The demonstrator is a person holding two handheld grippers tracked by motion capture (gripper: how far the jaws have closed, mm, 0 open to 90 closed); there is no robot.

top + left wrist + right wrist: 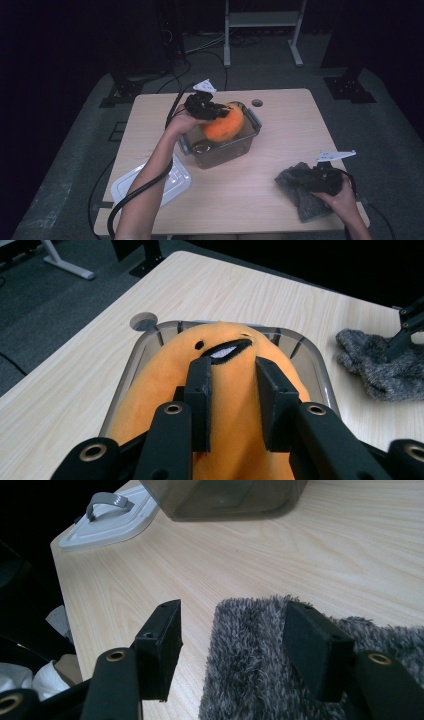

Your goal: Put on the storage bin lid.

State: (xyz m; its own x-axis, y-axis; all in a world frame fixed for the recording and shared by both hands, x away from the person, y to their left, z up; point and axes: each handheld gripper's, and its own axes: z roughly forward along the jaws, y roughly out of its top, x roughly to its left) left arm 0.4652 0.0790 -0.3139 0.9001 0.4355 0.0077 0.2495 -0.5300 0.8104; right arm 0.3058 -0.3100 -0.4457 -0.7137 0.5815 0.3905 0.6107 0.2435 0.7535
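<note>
An orange plush toy [225, 129] with a small black eye and mouth hangs over a clear smoky plastic container [253, 121] at the table's middle, partly inside it. My left gripper [219, 111] is shut on the toy's top; in the left gripper view both pads [200, 385] press into the plush toy [150, 405] above the container's rim [320, 370]. A grey fuzzy cloth [300, 197] lies at the front right. My right gripper [312, 179] stands open over its edge, with one jaw above the cloth [250, 655] and the other above bare wood.
The container's white lid [176, 181] with a grey handle lies at the front left, next to my left forearm. A round cable hole [257, 103] sits behind the container. The light wooden table [280, 150] ends close to the cloth on the right.
</note>
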